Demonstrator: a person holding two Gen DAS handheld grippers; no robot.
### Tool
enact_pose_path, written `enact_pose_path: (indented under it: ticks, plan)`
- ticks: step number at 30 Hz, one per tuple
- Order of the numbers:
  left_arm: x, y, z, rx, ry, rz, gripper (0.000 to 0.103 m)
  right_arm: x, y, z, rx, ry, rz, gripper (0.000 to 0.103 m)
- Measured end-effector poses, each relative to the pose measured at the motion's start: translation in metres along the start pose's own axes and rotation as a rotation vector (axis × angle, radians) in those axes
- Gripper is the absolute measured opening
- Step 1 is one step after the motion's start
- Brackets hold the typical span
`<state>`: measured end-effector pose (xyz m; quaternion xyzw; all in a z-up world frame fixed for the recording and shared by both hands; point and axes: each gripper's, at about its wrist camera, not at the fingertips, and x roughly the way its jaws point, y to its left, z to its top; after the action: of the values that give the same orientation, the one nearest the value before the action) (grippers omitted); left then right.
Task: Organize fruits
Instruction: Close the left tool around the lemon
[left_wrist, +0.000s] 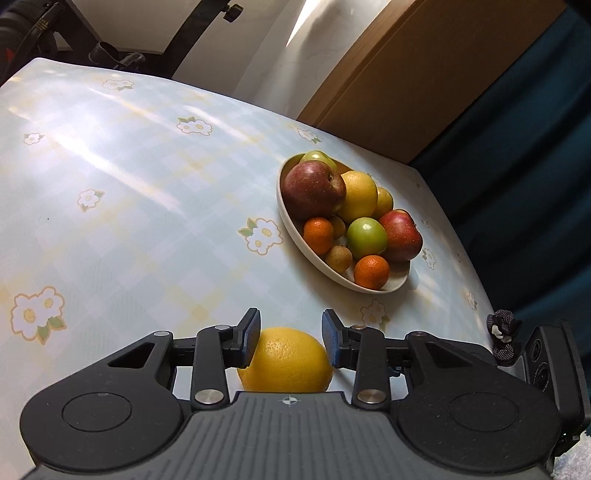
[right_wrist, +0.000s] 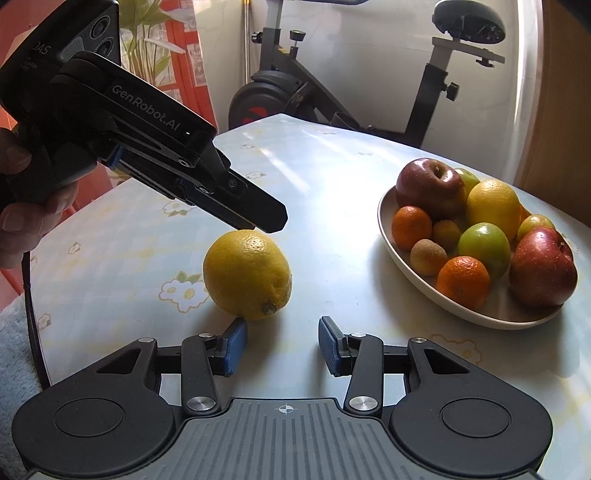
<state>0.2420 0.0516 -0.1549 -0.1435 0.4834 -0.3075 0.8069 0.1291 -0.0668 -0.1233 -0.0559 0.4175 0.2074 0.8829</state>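
A yellow lemon (left_wrist: 286, 360) lies on the table between the open jaws of my left gripper (left_wrist: 290, 338), which hovers just above it without closing on it. In the right wrist view the lemon (right_wrist: 247, 273) rests on the tablecloth with the left gripper (right_wrist: 264, 218) over its top. My right gripper (right_wrist: 282, 345) is open and empty, just in front of the lemon. A beige bowl (left_wrist: 314, 254) holds red apples, green apples, mandarins, a large yellow citrus and small brown fruits; it also shows at the right of the right wrist view (right_wrist: 406, 262).
The table wears a pale blue checked cloth with flower prints (left_wrist: 110, 184). An exercise bike (right_wrist: 314, 85) stands behind the table. A wooden panel (left_wrist: 406, 81) and a dark blue curtain (left_wrist: 524, 147) lie beyond the far edge. A light towel (right_wrist: 14, 350) sits at the left.
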Motion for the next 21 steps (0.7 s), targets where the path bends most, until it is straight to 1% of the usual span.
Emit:
enact_pose_path:
  ticks: [1,3,6,10,12,18,21]
  plan:
    - [-0.004,0.004,-0.001,-0.024,-0.008,-0.017,0.038,0.001,0.0,0.001,-0.003,0.0,0.002,0.04]
    - [-0.01,0.011,-0.002,-0.059,-0.019,-0.026,0.037,0.002,0.001,0.003,-0.006,0.0,0.007,0.04]
    - [-0.017,0.02,-0.007,-0.076,-0.026,-0.03,0.037,0.003,0.003,0.007,-0.017,0.0,0.014,0.04]
    - [-0.01,0.031,-0.012,-0.097,-0.013,-0.01,0.038,0.005,0.004,0.01,-0.026,0.004,0.016,0.04]
    - [-0.008,0.035,-0.011,-0.115,-0.022,-0.038,0.037,0.004,0.005,0.01,-0.029,0.004,0.014,0.04]
    - [-0.003,0.032,-0.01,-0.108,-0.014,-0.08,0.037,0.006,0.005,0.012,-0.028,0.019,0.008,0.04]
    - [-0.001,0.03,-0.01,-0.106,-0.011,-0.087,0.037,0.006,0.002,0.012,-0.013,0.02,0.013,0.04]
